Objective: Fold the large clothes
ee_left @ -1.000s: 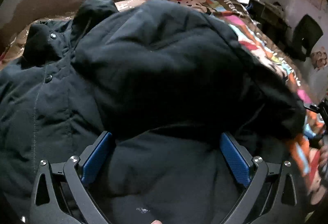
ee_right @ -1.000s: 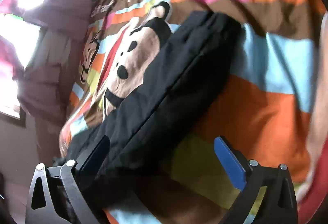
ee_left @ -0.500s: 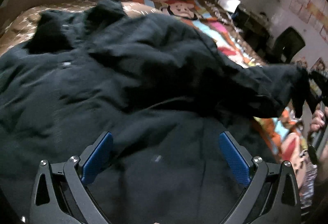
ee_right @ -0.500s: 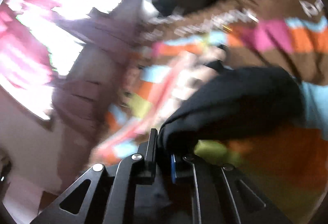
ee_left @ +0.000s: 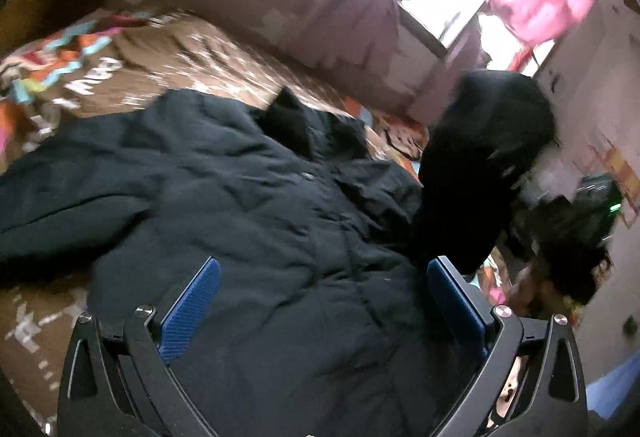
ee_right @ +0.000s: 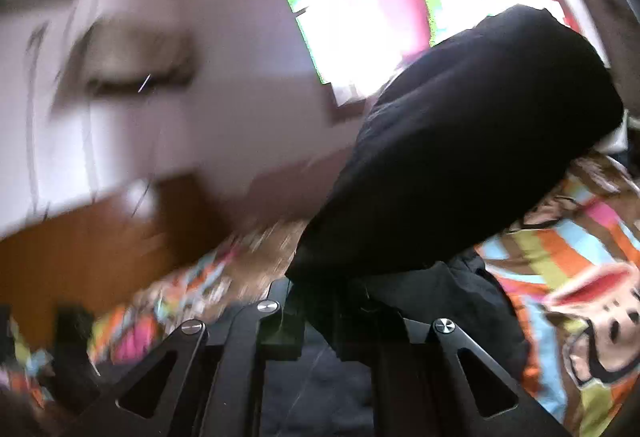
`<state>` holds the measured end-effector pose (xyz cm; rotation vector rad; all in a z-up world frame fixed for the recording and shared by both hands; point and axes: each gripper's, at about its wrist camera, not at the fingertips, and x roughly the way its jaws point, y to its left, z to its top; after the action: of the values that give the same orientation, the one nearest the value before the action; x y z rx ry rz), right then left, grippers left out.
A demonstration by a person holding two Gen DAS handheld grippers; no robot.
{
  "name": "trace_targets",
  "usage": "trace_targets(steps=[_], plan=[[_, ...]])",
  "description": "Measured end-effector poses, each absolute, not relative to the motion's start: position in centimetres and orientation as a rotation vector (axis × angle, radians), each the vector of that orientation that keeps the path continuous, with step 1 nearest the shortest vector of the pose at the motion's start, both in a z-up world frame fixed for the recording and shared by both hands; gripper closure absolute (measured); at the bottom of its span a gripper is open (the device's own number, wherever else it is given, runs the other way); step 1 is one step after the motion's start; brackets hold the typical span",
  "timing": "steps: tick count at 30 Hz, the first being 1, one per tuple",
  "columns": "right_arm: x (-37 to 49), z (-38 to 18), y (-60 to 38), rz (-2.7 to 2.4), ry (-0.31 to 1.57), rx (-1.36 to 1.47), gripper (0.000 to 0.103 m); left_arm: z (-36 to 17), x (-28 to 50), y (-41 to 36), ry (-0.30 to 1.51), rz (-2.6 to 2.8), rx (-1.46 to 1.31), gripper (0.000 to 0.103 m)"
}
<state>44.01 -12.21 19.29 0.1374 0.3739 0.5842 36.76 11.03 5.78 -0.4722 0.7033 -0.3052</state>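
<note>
Black padded coat (ee_left: 280, 237) spread over the patterned bedspread (ee_left: 132, 69), body flat, collar toward the far wall. One sleeve (ee_right: 460, 157) lifted clear of the bed, standing up dark against the window (ee_right: 360, 29). Right gripper (ee_right: 320, 301) clamped tight on the sleeve's cuff end, cloth bunched between the fingers. Left gripper (ee_left: 324, 313) spread wide above the coat's lower body, nothing between the blue pads (ee_left: 188, 313), no contact that could be made out.

Judged soft, bulky and springy: quilted filling likely to puff back after each fold, smooth shell likely to slide under a shallow pinch. Moderately heavy for cloth, so a single corner hold apt to drag the rest along. Best taken at firm edges: cuff, hem, shoulder seam, collar. A deep bite needed, with the free tool pressing the body down while the sleeve was laid across.
</note>
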Motion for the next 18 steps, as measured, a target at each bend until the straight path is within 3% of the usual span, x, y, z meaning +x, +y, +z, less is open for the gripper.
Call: trace_targets(steps=[7, 15, 17, 18], plan=[[44.7, 11.3, -4.5, 0.694, 0.602, 0.001, 0.093, 5.2, 34.3, 14.8, 0.716, -0.179, -0.498, 0.001], [39.5, 5.3, -1.3, 0.797, 0.771, -0.161, 0.093, 3.8, 35.8, 14.7, 0.699, -0.144, -0.521, 0.001], [38.7, 3.9, -1.3, 0.807, 0.816, -0.184, 0.09, 2.9, 36.9, 14.5, 0.711, -0.121, -0.499, 0.001], [38.6, 3.7, -1.8, 0.821, 0.84, -0.168, 0.079, 2.7, 37.6, 14.3, 0.714, -0.114, -0.493, 0.001]])
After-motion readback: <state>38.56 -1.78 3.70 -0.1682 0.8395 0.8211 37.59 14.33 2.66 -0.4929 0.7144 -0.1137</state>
